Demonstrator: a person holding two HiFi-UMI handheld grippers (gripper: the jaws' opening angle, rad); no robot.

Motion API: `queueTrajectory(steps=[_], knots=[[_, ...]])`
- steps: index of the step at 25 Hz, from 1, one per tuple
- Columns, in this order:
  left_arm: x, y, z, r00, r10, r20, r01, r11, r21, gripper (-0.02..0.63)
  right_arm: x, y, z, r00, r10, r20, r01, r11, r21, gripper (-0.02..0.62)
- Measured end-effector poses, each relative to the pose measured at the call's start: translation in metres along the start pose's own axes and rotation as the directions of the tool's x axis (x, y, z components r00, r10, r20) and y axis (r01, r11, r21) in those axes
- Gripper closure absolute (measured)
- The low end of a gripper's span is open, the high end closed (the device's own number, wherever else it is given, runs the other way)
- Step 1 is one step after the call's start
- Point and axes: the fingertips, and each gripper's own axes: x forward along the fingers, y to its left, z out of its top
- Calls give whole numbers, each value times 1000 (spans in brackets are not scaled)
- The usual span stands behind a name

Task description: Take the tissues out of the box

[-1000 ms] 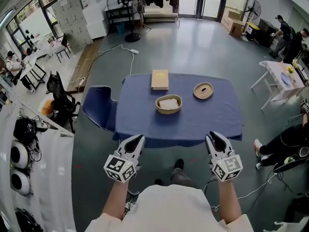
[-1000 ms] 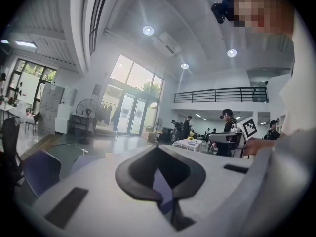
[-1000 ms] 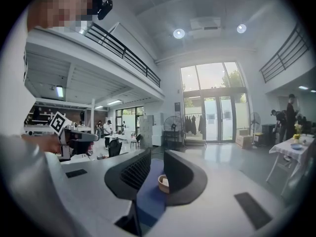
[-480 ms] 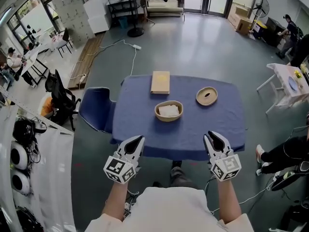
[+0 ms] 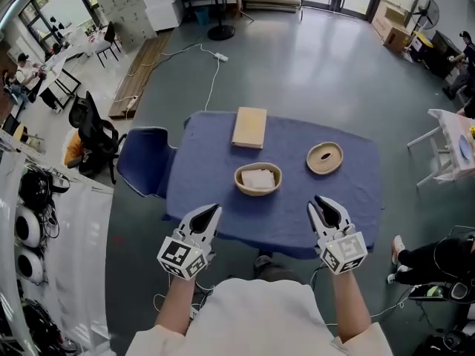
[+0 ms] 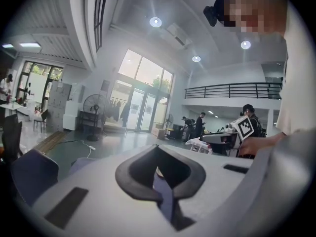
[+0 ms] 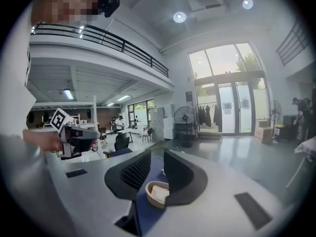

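The blue table [image 5: 208, 170] now lies nearer, its front edge under my 2 grippers. The left gripper [image 5: 210, 212] and right gripper [image 5: 320, 203] have their jaws slightly apart (nothing between). The tan box [image 5: 249, 127] lies at the table's far edge, behind the basket [image 5: 239, 181] holding tissues [image 5: 258, 178].

A rectangular table [image 5: 293, 217] is draped in a blue cloth [image 5: 194, 199] that hangs over its edges. Three things lie on the cloth, apart from one another. Near the far edge, left of centre, rests a flat tan box [image 5: 249, 127]. Just in front of it, near the middle of the table, sits a round tan bowl [image 5: 258, 188] holding folded white tissues [image 5: 259, 178]. To the right of the bowl lies a round tan lid [image 5: 325, 158], flat on the cloth, with a dark slot in its centre.
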Motion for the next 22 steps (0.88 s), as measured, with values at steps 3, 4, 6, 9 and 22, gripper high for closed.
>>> queueTrajectory(steps=[3, 4, 6, 9, 22], knots=[[52, 15, -11, 999, 38, -10, -38, 999, -11, 600, 38, -48, -19, 999, 39, -21, -39, 999, 10, 492], [69, 18, -14, 999, 48, -13, -48, 999, -14, 600, 49, -64, -26, 998, 51, -29, -50, 999, 19, 492], [99, 23, -21, 998, 64, -19, -64, 998, -17, 600, 68, -90, -40, 996, 75, -45, -73, 997, 36, 492], [127, 32, -32, 996, 87, -27, -88, 996, -25, 600, 91, -111, -61, 991, 111, -70, -108, 993, 49, 492], [210, 139, -89, 992, 98, -82, -104, 992, -76, 600, 236, -142, -131, 970, 174, -171, -164, 984, 68, 492]])
